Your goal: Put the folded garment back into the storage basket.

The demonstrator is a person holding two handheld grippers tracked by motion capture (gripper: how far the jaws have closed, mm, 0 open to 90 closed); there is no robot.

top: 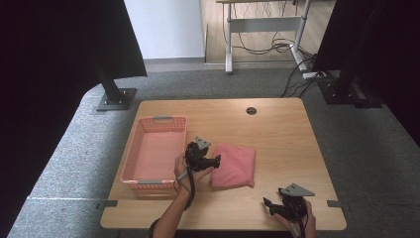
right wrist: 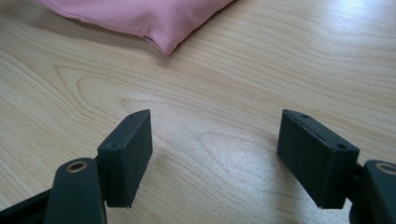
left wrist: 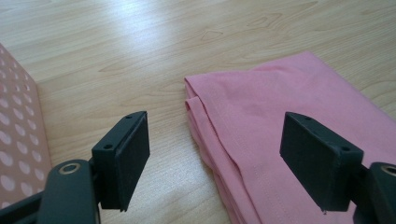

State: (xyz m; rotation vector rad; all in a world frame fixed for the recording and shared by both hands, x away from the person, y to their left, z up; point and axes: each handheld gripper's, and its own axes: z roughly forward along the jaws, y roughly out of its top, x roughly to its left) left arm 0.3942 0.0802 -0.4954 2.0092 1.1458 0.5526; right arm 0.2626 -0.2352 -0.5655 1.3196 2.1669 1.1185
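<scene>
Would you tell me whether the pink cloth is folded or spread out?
Folded: the pink cloth lies as a compact rectangle on the table, with stacked layers showing along its edge.

Lab or office-style recording space, grey carpet floor (top: pixel 74 148), light wooden table (top: pixel 277 134) with a round cable hole (top: pixel 251 110), black curtains (top: pixel 59 44) on metal stands, height-adjustable desk frame (top: pixel 265 25) with loose cables (top: pixel 262 47) behind

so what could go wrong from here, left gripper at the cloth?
1. The left gripper stands open over the folded pink cloth's layered edge; it may pinch just the top layer, and the fold opens.
2. The pink basket sits close beside that gripper; a swing could knock it.
3. The right gripper is far off, so no support.
</scene>
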